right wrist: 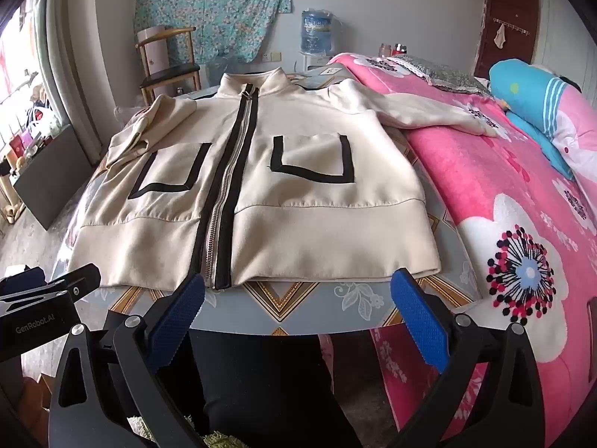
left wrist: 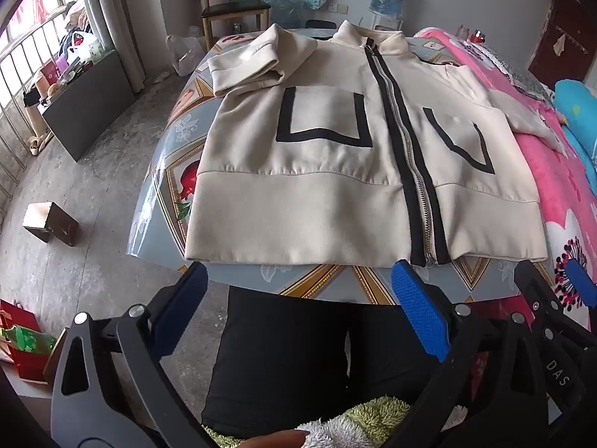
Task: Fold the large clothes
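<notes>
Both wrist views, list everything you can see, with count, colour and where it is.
Jacket: one, cream with black zip band and black pocket trim, flat face up on the table.
Left sleeve: folded back beside the chest.
Right sleeve: stretched onto the blanket.
Table: one, blue-grey patterned cover, under the jacket.
Blanket: one, pink with flowers, right of the table.
Pillow: one, light blue, on the blanket.
Chair: one, wood with dark seat, behind the table.
Water bottle: one, blue, by the far wall.
Box: one, brown, on the floor left.
Left gripper: blue fingers, open, empty.
Right gripper: blue fingers, open, empty.
</notes>
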Available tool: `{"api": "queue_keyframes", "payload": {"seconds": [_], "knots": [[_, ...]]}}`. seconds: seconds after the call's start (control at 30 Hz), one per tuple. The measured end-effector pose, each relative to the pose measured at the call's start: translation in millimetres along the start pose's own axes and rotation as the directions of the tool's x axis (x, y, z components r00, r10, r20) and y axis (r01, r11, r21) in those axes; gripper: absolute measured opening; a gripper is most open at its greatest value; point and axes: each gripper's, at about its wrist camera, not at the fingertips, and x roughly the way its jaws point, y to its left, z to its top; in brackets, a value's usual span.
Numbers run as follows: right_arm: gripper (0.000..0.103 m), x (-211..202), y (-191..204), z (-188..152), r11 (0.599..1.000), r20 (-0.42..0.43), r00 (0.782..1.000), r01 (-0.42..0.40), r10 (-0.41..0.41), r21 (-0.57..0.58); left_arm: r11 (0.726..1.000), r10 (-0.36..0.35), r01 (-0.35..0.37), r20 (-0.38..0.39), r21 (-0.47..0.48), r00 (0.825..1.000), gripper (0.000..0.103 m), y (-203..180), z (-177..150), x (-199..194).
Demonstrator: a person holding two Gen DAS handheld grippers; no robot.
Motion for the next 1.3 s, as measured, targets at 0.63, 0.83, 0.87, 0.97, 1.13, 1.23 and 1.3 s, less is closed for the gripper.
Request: {"api": "queue_keyframes", "payload": {"seconds": [0.63, 0.83, 0.87, 0.97, 1.13, 1.23, 1.3], "knots": [[0.097, 1.2, 4.6, 6.0, 1.0, 0.002, 1.0, -0.008, 0.008, -0.013, 1.0, 0.003, -0.003, 0.008, -0.003, 1.0, 0.095, -2.6, -0.2, -0.3], [0.097, 1.2, 4.0, 8.4, 1.0, 0.0, 1.0, -0.009, 0.009, -0.012, 1.0, 0.001, -0.001, 0.008, -0.002, 1.0, 0.095, -0.7, 0.3, -1.4], [0.097, 1.3, 4.0, 8.1, 1.0, 0.0, 1.0, -0.009, 0.009, -0.013, 1.0, 0.001, -0.001, 0.009, -0.001, 1.0, 0.095, -1.6, 0.0, -1.6], [0.097, 1.5, 4.5, 8.9, 1.0, 0.0, 1.0, -0.009, 0.009, -0.014, 1.0, 0.001, -0.001, 0.011, -0.001, 1.0, 0.095, -1.8, -0.4, -0.6], [0.097, 1.5, 4.7, 9.7, 1.0, 0.001, 1.0, -0.008, 0.008, -0.014, 1.0, 0.0, 0.0, 0.011, -0.002, 1.0, 0.095, -1.4, -0.1, -1.0], [0.097, 1.4, 4.9, 9.5, 1.0, 0.002, 1.0, -0.007, 0.007, -0.014, 1.0, 0.0, 0.0, 0.012, -0.007, 1.0, 0.095, 3.5, 5.1, -1.9], [0.097, 1.3, 5.7, 11.6, 1.0, 0.002, 1.0, -0.006, 0.006, -0.014, 1.0, 0.0, 0.0, 0.013, -0.009, 1.0, 0.095, 3.7, 6.1, -2.2]]}}
